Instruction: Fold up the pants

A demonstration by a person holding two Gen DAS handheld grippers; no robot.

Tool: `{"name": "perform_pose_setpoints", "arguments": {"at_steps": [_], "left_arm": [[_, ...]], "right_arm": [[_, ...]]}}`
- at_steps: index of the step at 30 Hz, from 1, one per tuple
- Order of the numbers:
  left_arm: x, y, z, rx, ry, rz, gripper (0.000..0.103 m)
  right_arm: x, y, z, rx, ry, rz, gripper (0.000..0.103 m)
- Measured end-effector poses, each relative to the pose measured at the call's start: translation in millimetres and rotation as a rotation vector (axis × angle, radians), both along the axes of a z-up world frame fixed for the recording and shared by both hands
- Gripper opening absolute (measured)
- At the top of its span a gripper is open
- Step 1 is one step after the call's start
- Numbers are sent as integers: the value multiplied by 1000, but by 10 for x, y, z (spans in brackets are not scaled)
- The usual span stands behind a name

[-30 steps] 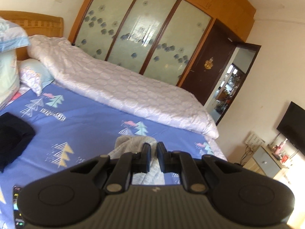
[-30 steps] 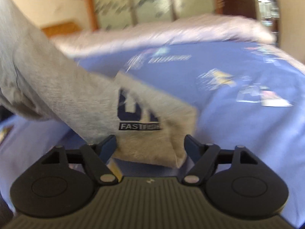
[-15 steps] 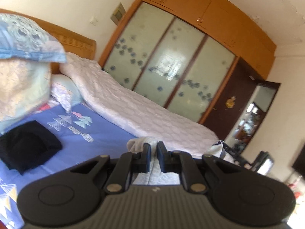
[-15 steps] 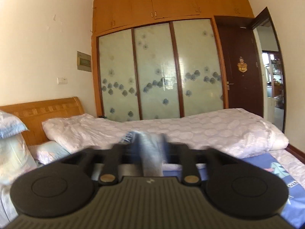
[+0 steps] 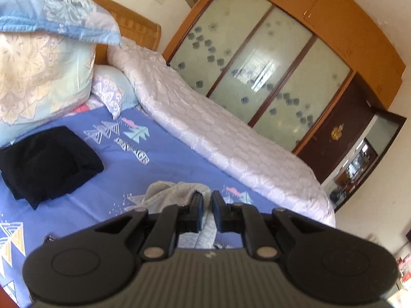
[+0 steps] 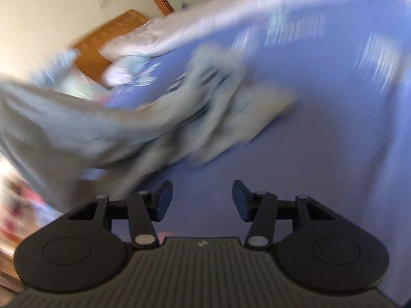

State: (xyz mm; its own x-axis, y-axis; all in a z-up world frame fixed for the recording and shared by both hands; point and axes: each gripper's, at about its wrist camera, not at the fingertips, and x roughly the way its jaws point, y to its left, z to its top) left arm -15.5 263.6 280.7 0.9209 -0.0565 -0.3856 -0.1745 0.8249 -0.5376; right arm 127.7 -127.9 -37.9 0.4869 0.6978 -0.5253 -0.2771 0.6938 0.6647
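Grey pants [image 5: 169, 195] hang bunched from my left gripper [image 5: 206, 206], which is shut on a fold of the cloth above the blue patterned sheet [image 5: 164, 164]. In the blurred right wrist view the same grey pants [image 6: 143, 118] stretch from the left edge down onto the sheet [image 6: 321, 166], one end lying flat. My right gripper [image 6: 203, 200] is over bare sheet just in front of the pants. Its jaws are closing, with nothing between them.
A folded black garment [image 5: 48, 161] lies on the sheet at the left. Pillows [image 5: 43, 71] lean on the wooden headboard [image 5: 138, 25]. A rolled white quilt [image 5: 221, 138] runs along the far side, before the wardrobe [image 5: 259, 66] and a dark door [image 5: 341, 138].
My left gripper has sunk toward the bed with the pants still in it. My right gripper let go of the grey cloth it held half a second ago and swung down over the sheet.
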Motion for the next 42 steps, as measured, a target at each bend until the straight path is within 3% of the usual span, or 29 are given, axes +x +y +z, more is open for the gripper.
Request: {"name": "perform_pose_setpoints", "arguments": {"at_steps": [2, 4, 6, 8, 9, 12, 14, 15, 17, 20, 25, 29, 31, 33, 37, 39, 42], "left_arm": [[-46, 14, 77, 9, -14, 2, 9], [-76, 11, 157, 15, -26, -8, 9], [-130, -22, 239, 37, -45, -14, 9], [-182, -43, 318, 56, -67, -13, 9], [-212, -44, 351, 63, -78, -13, 9], [-237, -24, 395, 82, -98, -5, 9], [-240, -34, 377, 82, -93, 2, 9], [-234, -28, 357, 74, -85, 4, 9], [-222, 14, 312, 62, -73, 11, 9], [-207, 42, 227, 52, -62, 33, 9], [-176, -28, -82, -20, -31, -5, 9], [-108, -241, -570, -81, 89, -102, 9], [-114, -396, -854, -91, 169, -151, 9], [-140, -544, -1147, -105, 257, -206, 9], [-227, -853, -1655, -59, 469, -416, 10], [-333, -930, -1692, 18, 520, -490, 11], [-543, -955, -1473, 161, 467, -554, 30]], "right_arm": [[126, 128, -42, 127, 101, -34, 54], [345, 243, -24, 203, 140, -64, 54], [540, 385, -13, 184, 160, -119, 54], [712, 473, -132, 146, 238, -171, 51], [776, 505, -190, 150, 270, -212, 42], [881, 513, -154, 191, 288, -280, 42], [939, 542, -82, 128, 252, -270, 18], [976, 556, -51, 87, 234, -259, 13], [989, 446, 75, 74, 202, -261, 12], [882, 12, 439, 29, 33, -313, 11], [415, -1288, 1280, 5, -235, -538, 11], [-72, -2131, 1592, -103, -389, -717, 2], [-331, -2437, 1591, -193, -442, -833, 2], [-640, -2763, 1470, -241, -436, -933, 2], [-926, -3122, 966, -354, -270, -1039, 7], [-1022, -3139, 725, -327, -186, -1011, 7], [-1028, -2962, 601, -341, -157, -945, 8]]}}
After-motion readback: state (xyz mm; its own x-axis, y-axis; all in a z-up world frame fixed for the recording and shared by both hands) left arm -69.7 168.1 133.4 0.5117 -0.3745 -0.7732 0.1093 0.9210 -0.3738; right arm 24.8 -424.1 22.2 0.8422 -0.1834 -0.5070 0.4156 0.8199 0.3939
